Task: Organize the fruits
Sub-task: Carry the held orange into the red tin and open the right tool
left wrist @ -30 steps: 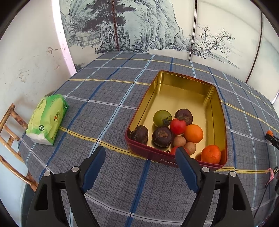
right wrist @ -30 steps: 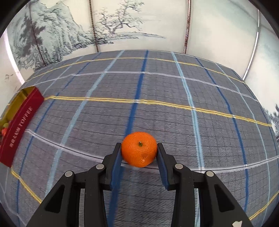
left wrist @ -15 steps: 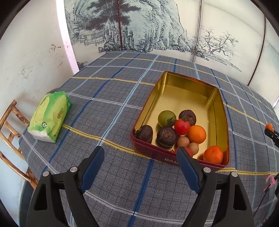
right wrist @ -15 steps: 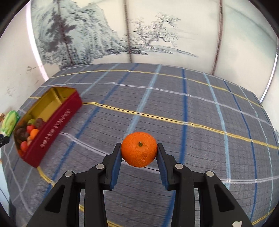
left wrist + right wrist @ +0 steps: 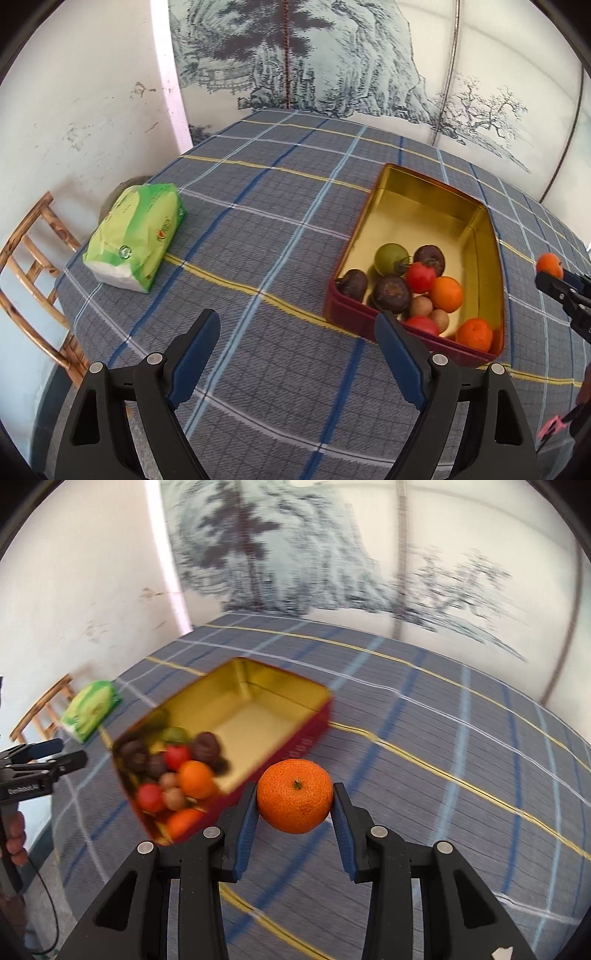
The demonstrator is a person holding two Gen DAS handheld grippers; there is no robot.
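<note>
Orange mandarin (image 5: pixel 294 795) clamped aloft, fruit-filled tin (image 5: pixel 295 746) beyond

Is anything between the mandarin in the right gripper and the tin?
Nothing visible. Only bare checked tablecloth lies between the mandarin, clamped in the right gripper, and the tin, whose far half is free.

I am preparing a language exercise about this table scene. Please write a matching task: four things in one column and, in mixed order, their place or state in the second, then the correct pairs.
Things:
1. tangerine
2. left gripper
3. green fruit
4. tissue pack

Places or states:
A. inside the tin
B. open, empty
C. lying on the cloth, by the chair
D. clamped in the right gripper

Pairs: 1-D, 2-B, 3-A, 4-C
</note>
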